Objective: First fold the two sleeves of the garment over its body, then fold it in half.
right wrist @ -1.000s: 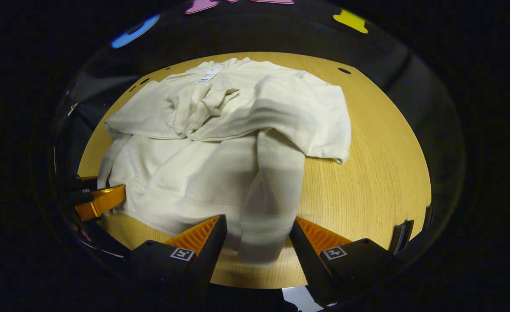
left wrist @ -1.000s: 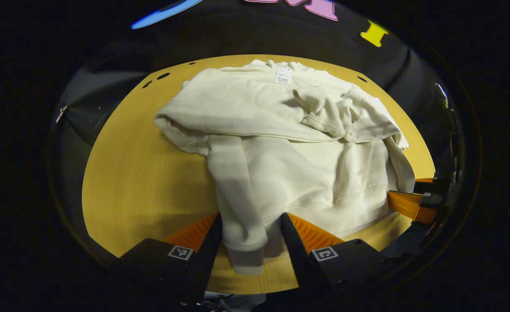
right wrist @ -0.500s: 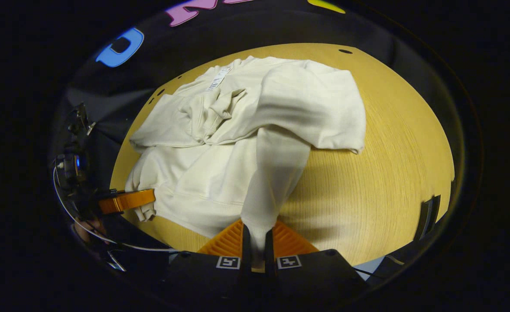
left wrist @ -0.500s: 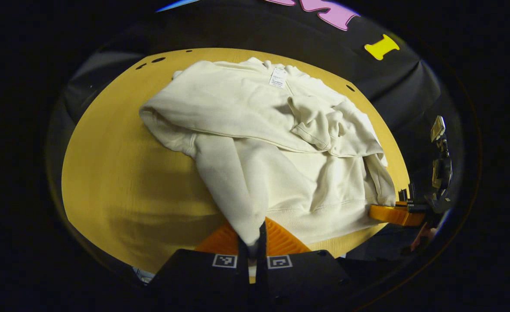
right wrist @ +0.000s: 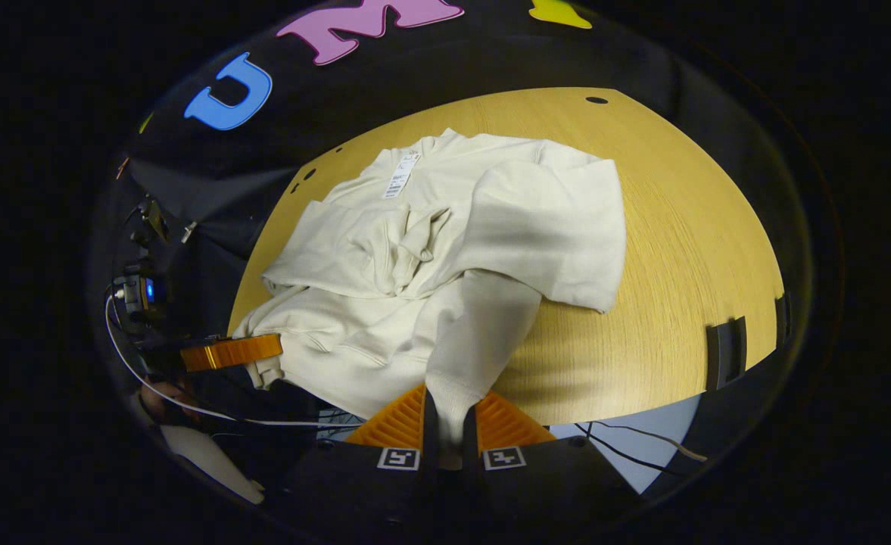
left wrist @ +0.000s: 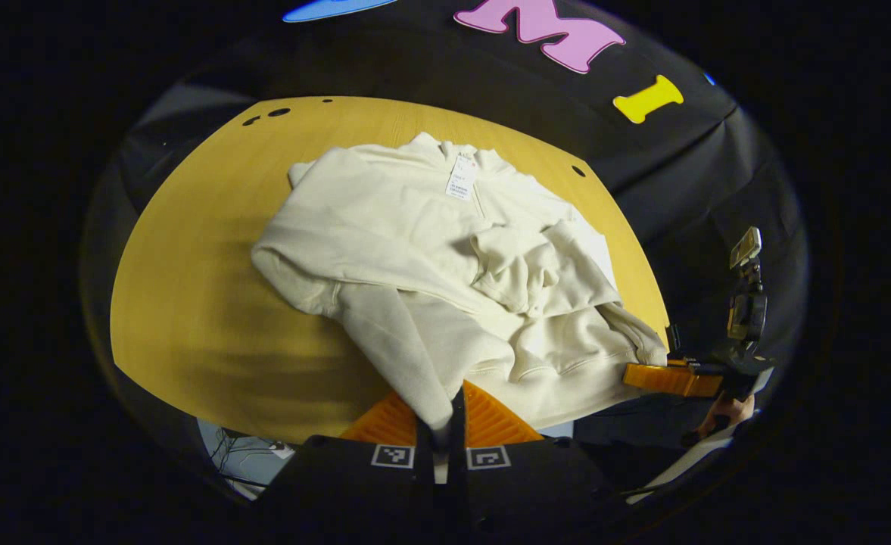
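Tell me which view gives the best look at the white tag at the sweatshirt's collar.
The left gripper view: the tag sits near the centre, facing the camera squarely, on the sweatshirt. In the right gripper view the tag is slanted and narrower.

The garment (left wrist: 445, 265) lies on the worktop (left wrist: 203, 288), collar at the far side, hem toward me. Both sleeves are folded across its upper body, their cuffs meeting near the middle. My left tool (left wrist: 438, 424) pinches the near hem corner; my right tool (right wrist: 445, 424) pinches the other, which seems lifted past the worktop's near edge. A tag (left wrist: 459, 179) sits at the collar.
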`<state>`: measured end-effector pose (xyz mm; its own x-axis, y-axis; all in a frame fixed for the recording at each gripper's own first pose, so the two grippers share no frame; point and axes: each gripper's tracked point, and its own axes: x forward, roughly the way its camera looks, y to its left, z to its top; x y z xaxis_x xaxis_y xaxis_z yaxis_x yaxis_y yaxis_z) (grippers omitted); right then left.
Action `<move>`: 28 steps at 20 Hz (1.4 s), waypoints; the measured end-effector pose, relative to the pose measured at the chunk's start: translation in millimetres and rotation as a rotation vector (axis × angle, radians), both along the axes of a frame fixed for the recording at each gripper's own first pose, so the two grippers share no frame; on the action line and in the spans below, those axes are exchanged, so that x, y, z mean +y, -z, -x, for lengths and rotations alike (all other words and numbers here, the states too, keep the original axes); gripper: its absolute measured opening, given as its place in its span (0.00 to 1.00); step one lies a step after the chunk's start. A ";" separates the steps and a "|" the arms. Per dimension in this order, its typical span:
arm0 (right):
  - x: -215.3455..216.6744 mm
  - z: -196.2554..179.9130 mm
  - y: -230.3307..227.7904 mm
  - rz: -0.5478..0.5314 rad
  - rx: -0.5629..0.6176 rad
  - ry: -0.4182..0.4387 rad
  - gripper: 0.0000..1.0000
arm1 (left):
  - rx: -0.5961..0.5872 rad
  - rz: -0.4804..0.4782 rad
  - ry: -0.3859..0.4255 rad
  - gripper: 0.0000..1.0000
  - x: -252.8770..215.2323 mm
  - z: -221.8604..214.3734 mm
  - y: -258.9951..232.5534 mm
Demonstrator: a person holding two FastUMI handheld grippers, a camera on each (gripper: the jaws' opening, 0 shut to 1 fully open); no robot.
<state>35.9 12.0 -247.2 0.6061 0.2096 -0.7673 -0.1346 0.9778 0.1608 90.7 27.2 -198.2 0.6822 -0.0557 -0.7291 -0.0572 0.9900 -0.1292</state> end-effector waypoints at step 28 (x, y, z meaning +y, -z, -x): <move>2.4 -250.0 -32.8 -0.076 -0.152 0.156 0.15 | -0.065 -0.015 -0.136 0.10 72.4 -224.4 -46.7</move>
